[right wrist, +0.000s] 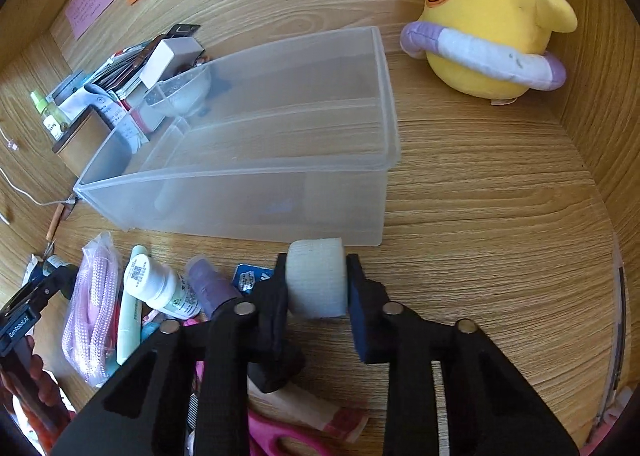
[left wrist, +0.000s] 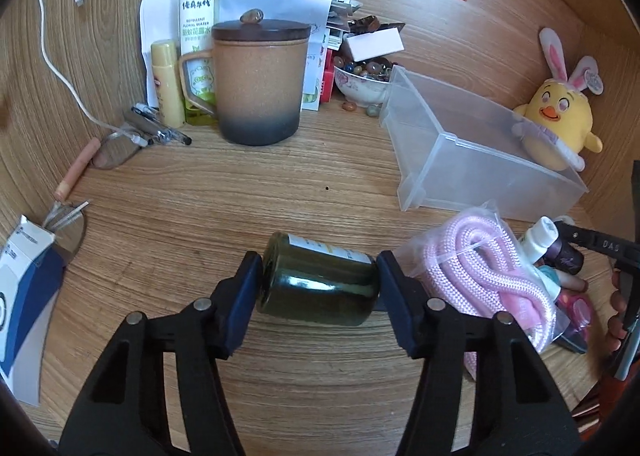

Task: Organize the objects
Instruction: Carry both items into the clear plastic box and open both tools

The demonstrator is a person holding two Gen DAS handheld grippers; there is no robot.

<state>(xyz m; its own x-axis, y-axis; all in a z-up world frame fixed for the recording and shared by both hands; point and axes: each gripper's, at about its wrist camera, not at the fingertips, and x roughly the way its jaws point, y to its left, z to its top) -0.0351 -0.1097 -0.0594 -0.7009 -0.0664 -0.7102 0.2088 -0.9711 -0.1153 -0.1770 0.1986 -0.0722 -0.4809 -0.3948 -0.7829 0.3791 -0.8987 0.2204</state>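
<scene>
Both tongs are loaded: our left tongs (left wrist: pixel 318 284) clench a dark glass jar (left wrist: pixel 318 282), our right tongs (right wrist: pixel 316 284) a white roll (right wrist: pixel 316 278). The jar's slick glass could slip and drop onto the surface (left wrist: pixel 280 184) before reaching the clear bin (right wrist: pixel 248 160).

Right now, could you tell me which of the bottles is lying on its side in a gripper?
The dark green bottle, held sideways in the left gripper. The repellent bottle and yellow bottle stand upright behind the mug.

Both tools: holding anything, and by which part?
Left tool clamps the dark green glass bottle end to end, base and top. Right tool clamps the white gauze roll by its flat ends.
</scene>
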